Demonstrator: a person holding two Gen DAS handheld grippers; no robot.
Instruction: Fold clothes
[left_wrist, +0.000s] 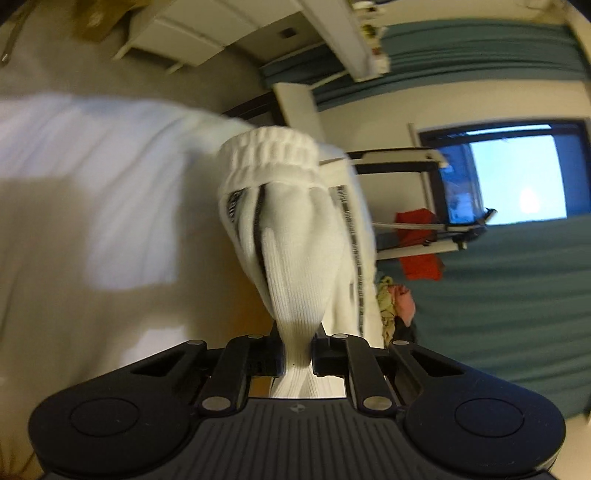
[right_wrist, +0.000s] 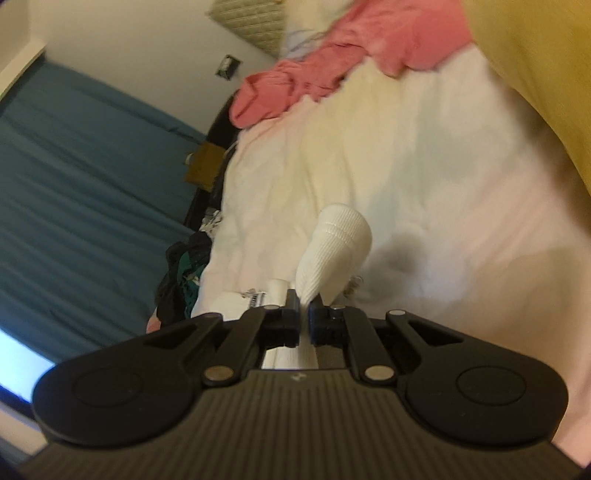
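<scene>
My left gripper (left_wrist: 297, 356) is shut on a white ribbed sock (left_wrist: 291, 229) with black stripes and a thick folded cuff, held up in the air in front of the left wrist camera. My right gripper (right_wrist: 304, 314) is shut on a white ribbed sock (right_wrist: 338, 243), which sticks up from between the jaws above the white bed sheet (right_wrist: 424, 177). I cannot tell whether both grippers hold the same sock. More white fabric with a striped edge (right_wrist: 243, 299) lies just left of the right gripper.
A pink garment (right_wrist: 314, 74) lies crumpled at the far end of the bed. Dark clothes (right_wrist: 184, 273) are piled at the bed's left edge. A yellow cloth (right_wrist: 535, 74) fills the upper right. Teal curtains (left_wrist: 517, 288), a window (left_wrist: 517, 181) and a red cloth (left_wrist: 421, 243) on a rack show beyond.
</scene>
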